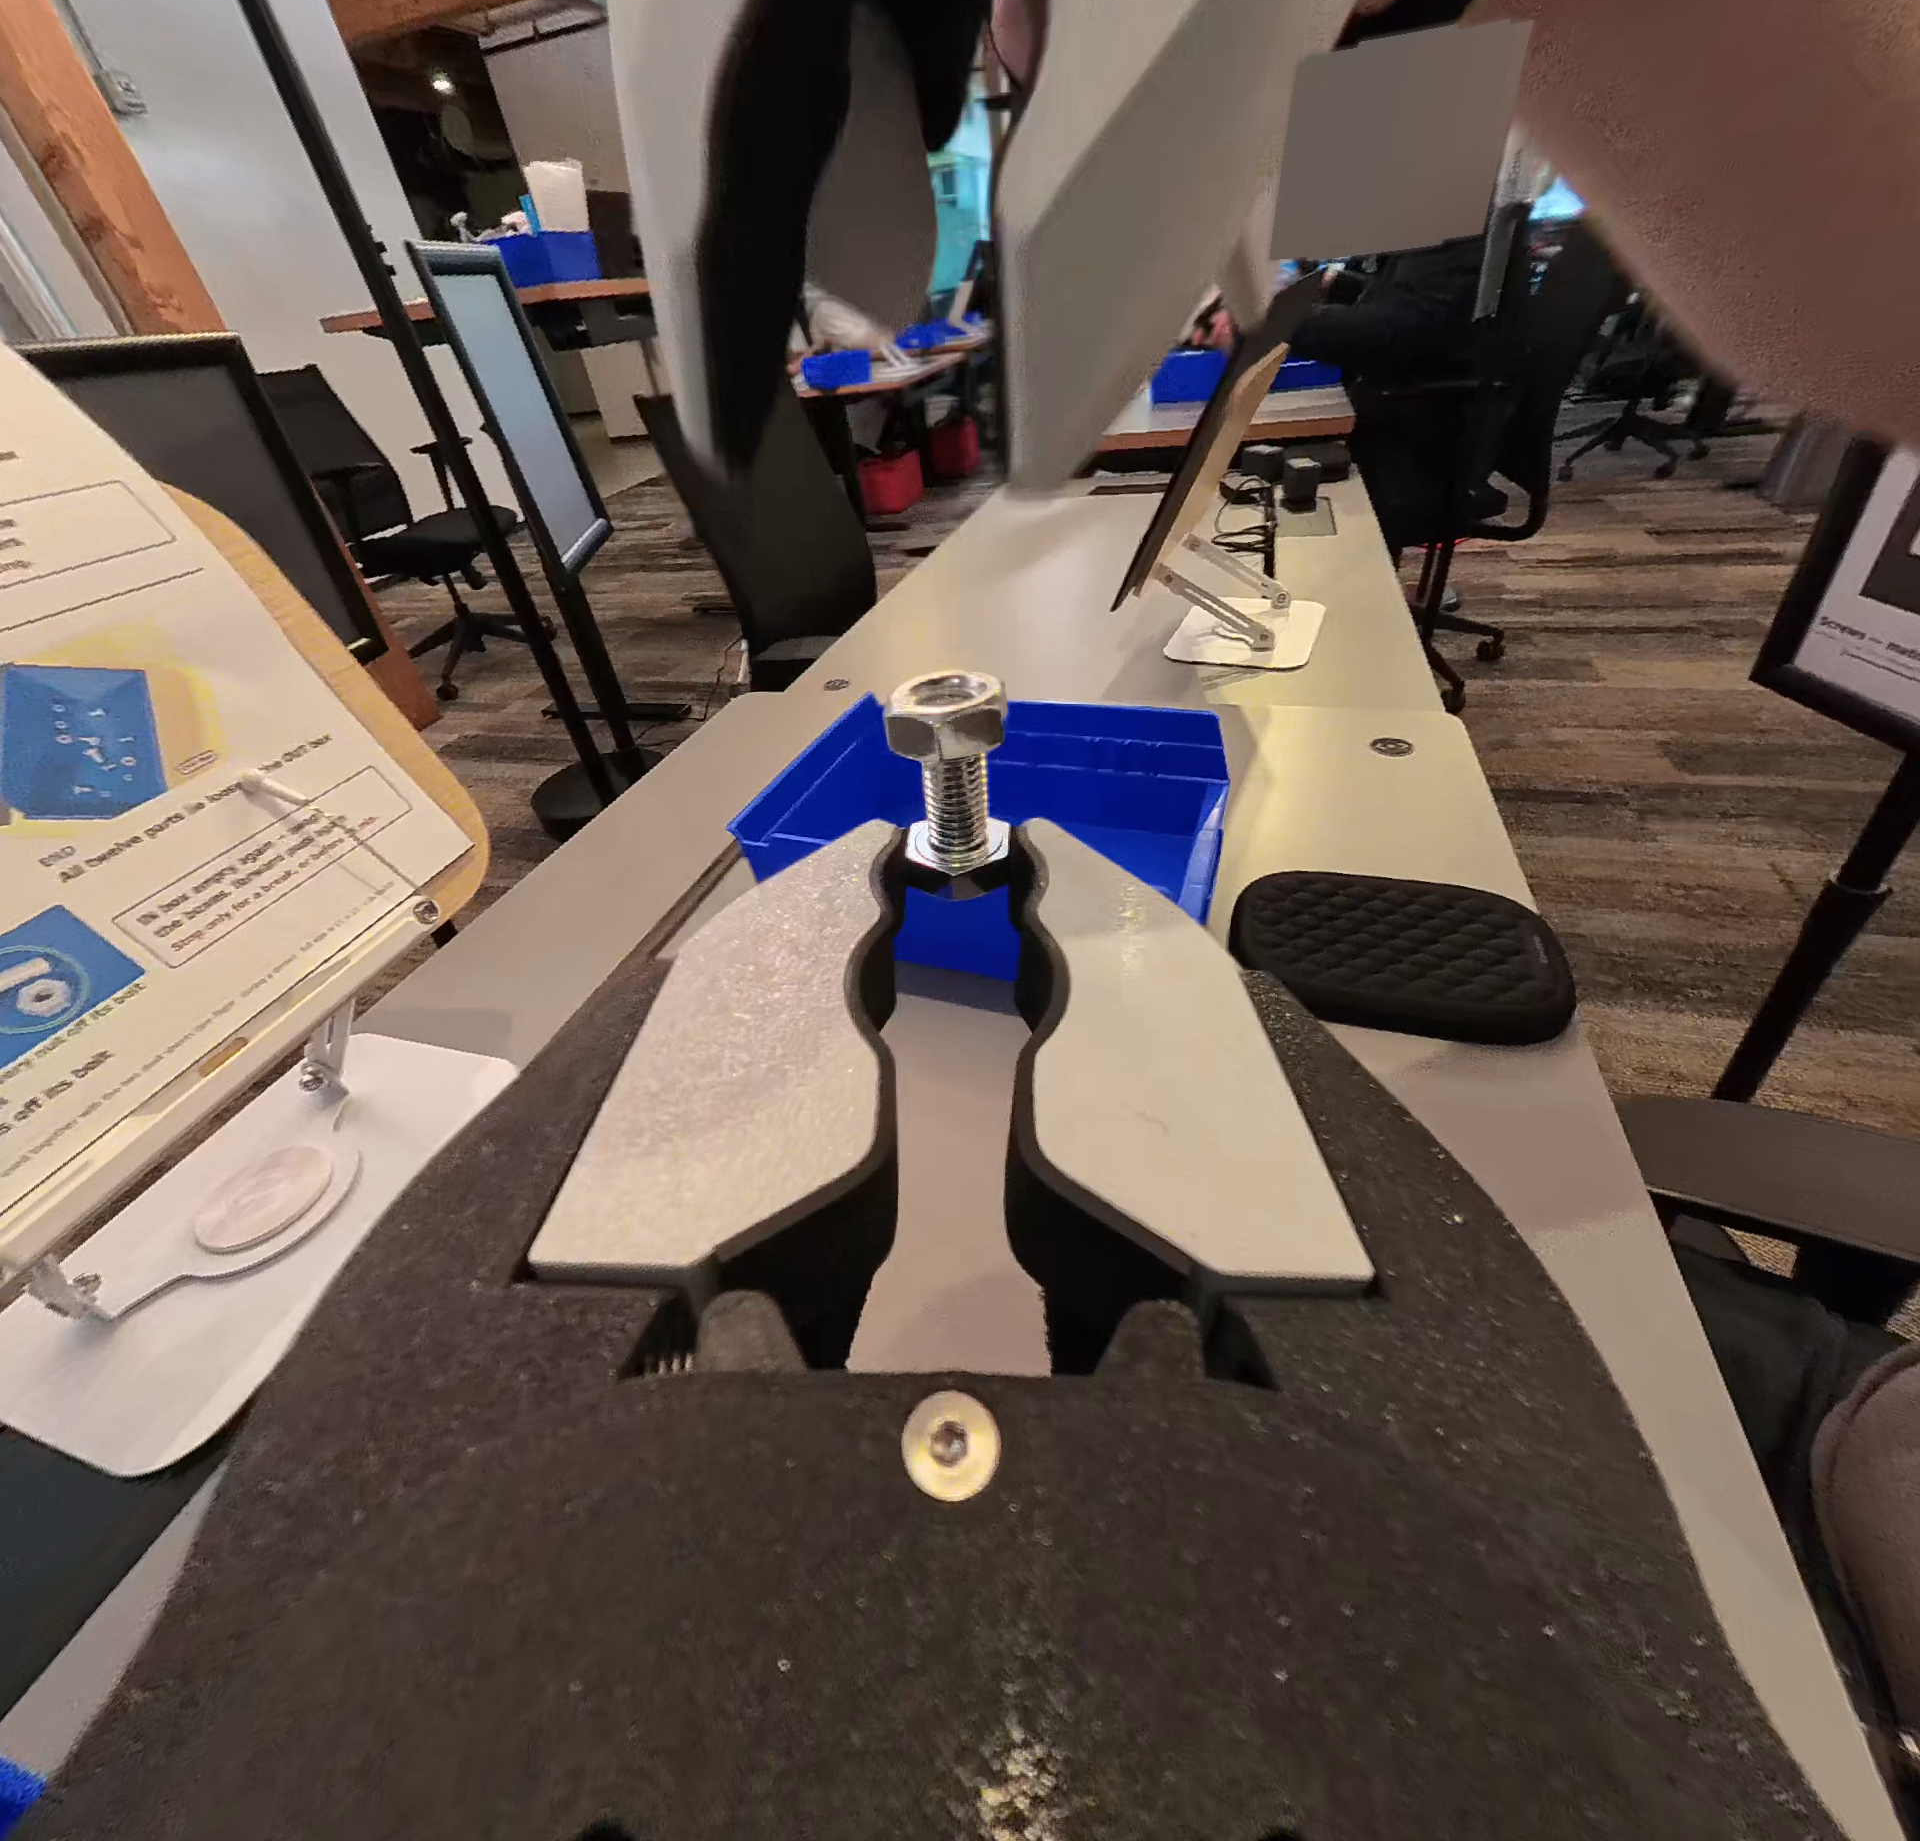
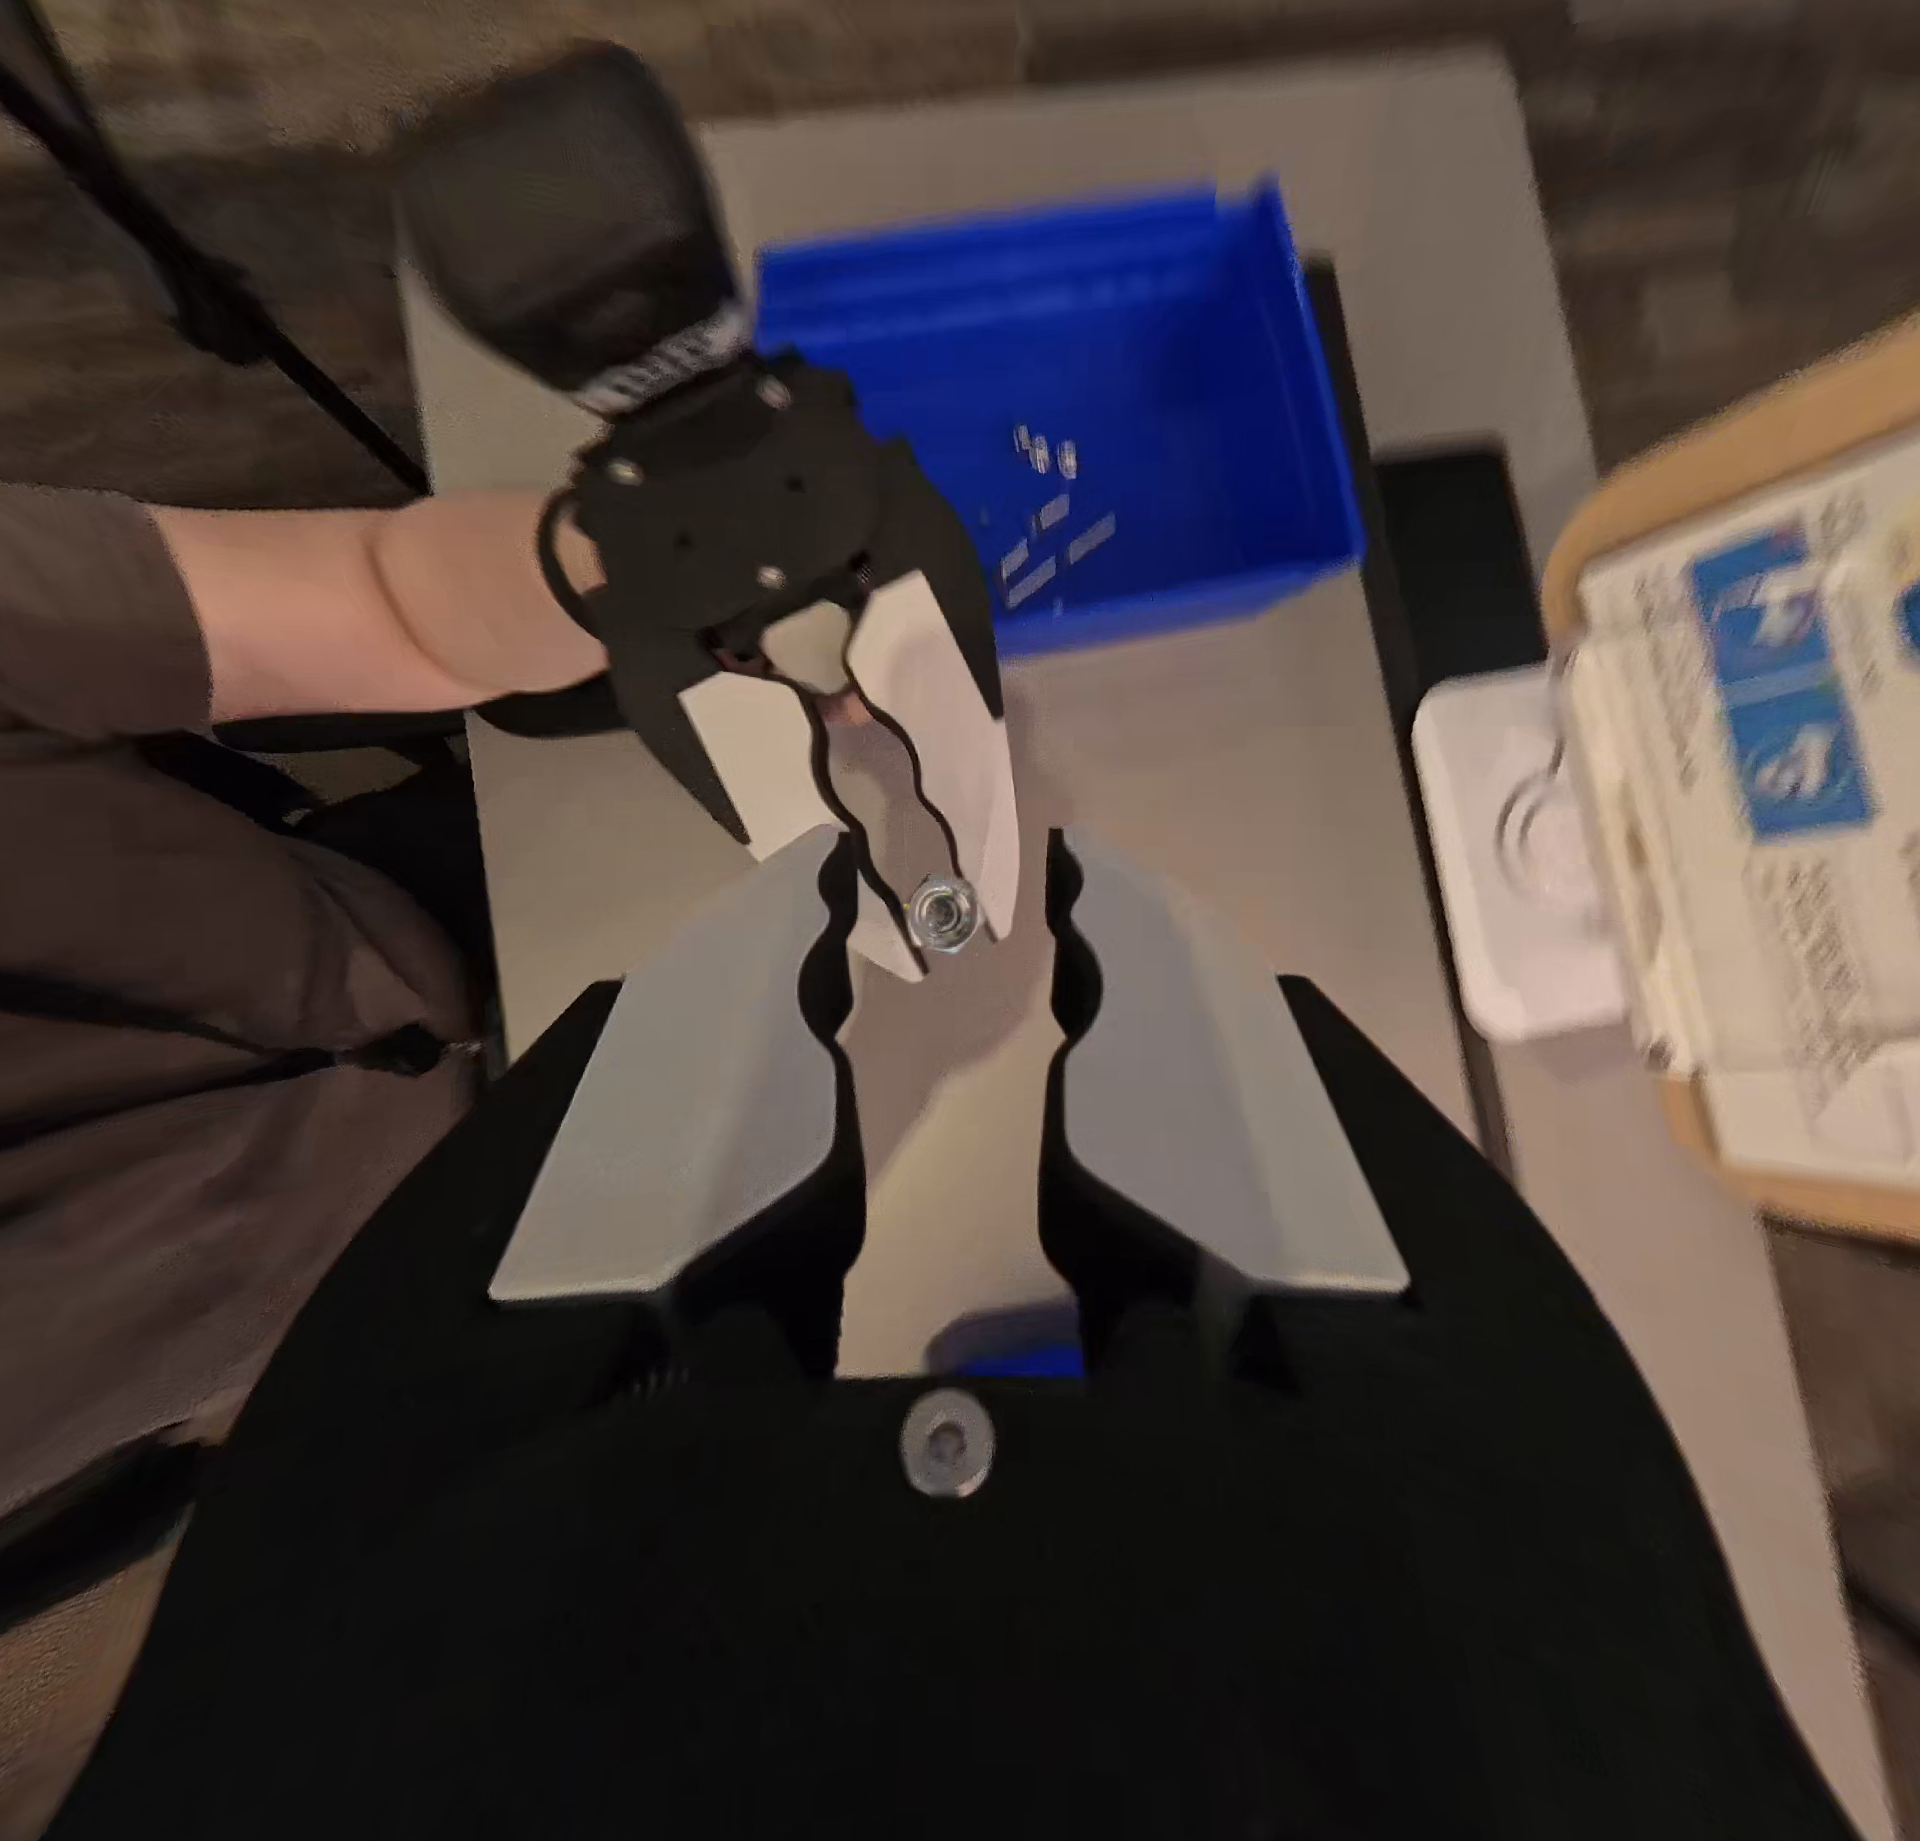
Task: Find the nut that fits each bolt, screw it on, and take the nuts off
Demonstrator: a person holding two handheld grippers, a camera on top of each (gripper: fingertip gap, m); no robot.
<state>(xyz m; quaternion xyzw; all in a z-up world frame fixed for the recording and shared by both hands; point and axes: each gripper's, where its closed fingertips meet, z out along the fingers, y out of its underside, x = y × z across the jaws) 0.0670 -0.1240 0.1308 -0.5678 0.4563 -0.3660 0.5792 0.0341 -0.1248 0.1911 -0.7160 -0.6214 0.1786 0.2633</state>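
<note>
My left gripper [image 1: 954, 856] is shut on the hex head of a silver bolt [image 1: 954, 804] and holds it upright, thread up. A silver nut [image 1: 943, 726] sits at the top end of the thread. My right gripper [image 2: 945, 856] is open and empty, pointing down from above. The nut [image 2: 942, 913] and the left gripper [image 2: 951, 944] lie just beyond its fingertips. Its blurred fingers [image 1: 1122, 233] show overhead in the left wrist view. A blue bin [image 1: 1122, 752] stands behind the bolt on the grey table [image 1: 1351, 804]. Several small silver parts [image 2: 1049, 513] lie in the bin [image 2: 1299, 337].
An instruction board on a white stand [image 1: 208, 804] is at the left, and shows at the right of the right wrist view [image 2: 1766, 752]. A black padded rest [image 1: 1403, 950] lies right of the bin. A second tilted stand [image 1: 1195, 503] is farther back. A person's hand [image 2: 364, 596] holds the left gripper. One gripper's finger ends stand about 7 cm off the other's.
</note>
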